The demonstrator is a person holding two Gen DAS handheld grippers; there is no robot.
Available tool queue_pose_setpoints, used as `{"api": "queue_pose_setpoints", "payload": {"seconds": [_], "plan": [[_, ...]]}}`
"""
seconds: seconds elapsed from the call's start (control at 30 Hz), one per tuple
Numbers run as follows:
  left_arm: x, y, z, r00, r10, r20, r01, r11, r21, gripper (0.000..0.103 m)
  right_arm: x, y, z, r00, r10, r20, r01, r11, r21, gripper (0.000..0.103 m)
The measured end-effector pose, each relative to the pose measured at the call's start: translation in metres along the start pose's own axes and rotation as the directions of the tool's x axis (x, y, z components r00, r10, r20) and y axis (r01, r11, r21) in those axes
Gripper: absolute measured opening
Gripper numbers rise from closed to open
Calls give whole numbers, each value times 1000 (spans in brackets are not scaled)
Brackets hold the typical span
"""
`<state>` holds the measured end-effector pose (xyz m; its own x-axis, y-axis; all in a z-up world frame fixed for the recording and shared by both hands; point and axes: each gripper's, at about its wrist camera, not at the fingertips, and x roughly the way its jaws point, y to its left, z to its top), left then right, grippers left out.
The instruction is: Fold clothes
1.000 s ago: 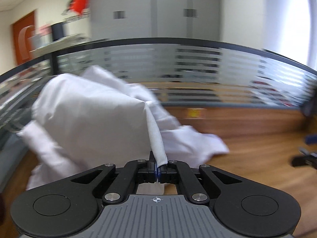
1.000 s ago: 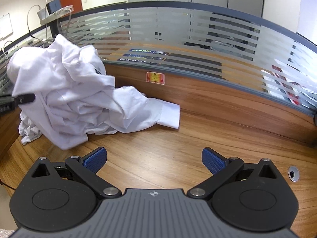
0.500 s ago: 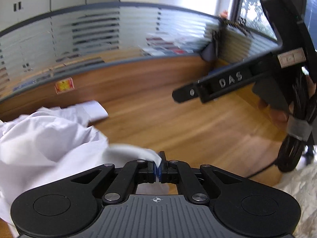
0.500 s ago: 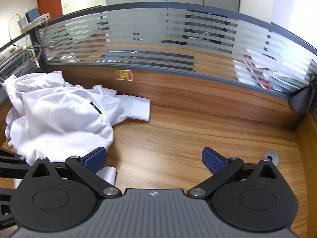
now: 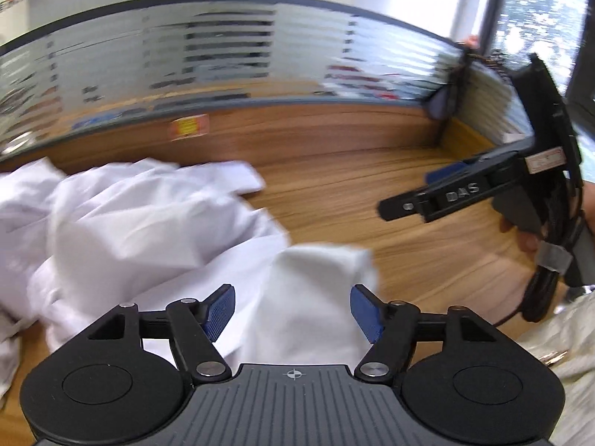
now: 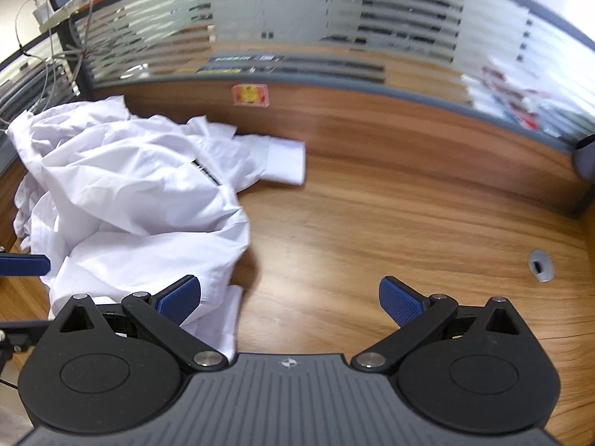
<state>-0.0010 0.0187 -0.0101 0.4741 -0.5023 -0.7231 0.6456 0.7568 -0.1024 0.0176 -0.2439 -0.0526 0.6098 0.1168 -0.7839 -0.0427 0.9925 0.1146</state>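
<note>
On the wooden counter (image 6: 390,230), my left gripper (image 5: 293,314), jaws just spread, releases the crumpled white shirt (image 6: 141,193); my right gripper (image 6: 290,299), agape, should pinch a cuff cleanly.

Shirt (image 6: 141,186) — white woven cloth, matt, creased. Counter (image 6: 390,230) — wood-grain laminate, smooth, slight sheen. Partition (image 6: 334,18) — frosted, striped glass.
</note>
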Motion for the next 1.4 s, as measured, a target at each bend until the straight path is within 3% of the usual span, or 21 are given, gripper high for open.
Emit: {"api": "queue_pose_setpoints", "payload": {"seconds": [0.17, 0.4, 0.5, 0.6, 0.67, 0.7, 0.77, 0.93, 1.07, 1.2, 1.4], "plan": [[3, 30, -15, 992, 122, -20, -123, 989, -85, 73, 34, 16, 5, 998, 47, -33, -46, 999, 28, 103], [1, 58, -26, 968, 247, -38, -250, 954, -166, 73, 95, 32, 16, 985, 146, -93, -138, 987, 87, 102], [-5, 66, -27, 957, 288, -36, -290, 936, -198, 73, 120, 34, 18, 973, 195, -121, -181, 976, 118, 96], [-11, 72, -28, 948, 316, -29, -314, 922, -225, 75, 144, 33, 18, 958, 239, -161, -215, 964, 155, 84], [-14, 74, -30, 939, 343, -26, -340, 914, -220, 78, 159, 33, 17, 948, 260, -184, -230, 958, 171, 63], [-14, 74, -31, 933, 358, -28, -356, 911, -210, 79, 164, 34, 15, 945, 265, -193, -234, 957, 173, 58], [-13, 74, -35, 924, 380, -41, -380, 905, -190, 79, 172, 35, 13, 940, 271, -208, -238, 956, 171, 32], [-5, 76, -38, 916, 394, -74, -401, 898, -183, 79, 166, 20, 14, 932, 292, -213, -255, 949, 183, 13], [3, 75, -37, 915, 393, -88, -402, 899, -172, 79, 147, -6, 12, 955, 237, -179, -200, 959, 199, 6], [8, 67, -32, 915, 398, -74, -404, 907, -119, 79, 121, -41, 9, 984, 126, -125, -102, 978, 181, 0], [21, 56, -24, 928, 367, -70, -373, 918, -132, 79, 92, -114, 1, 993, 56, -108, -26, 964, 264, 0]]}}
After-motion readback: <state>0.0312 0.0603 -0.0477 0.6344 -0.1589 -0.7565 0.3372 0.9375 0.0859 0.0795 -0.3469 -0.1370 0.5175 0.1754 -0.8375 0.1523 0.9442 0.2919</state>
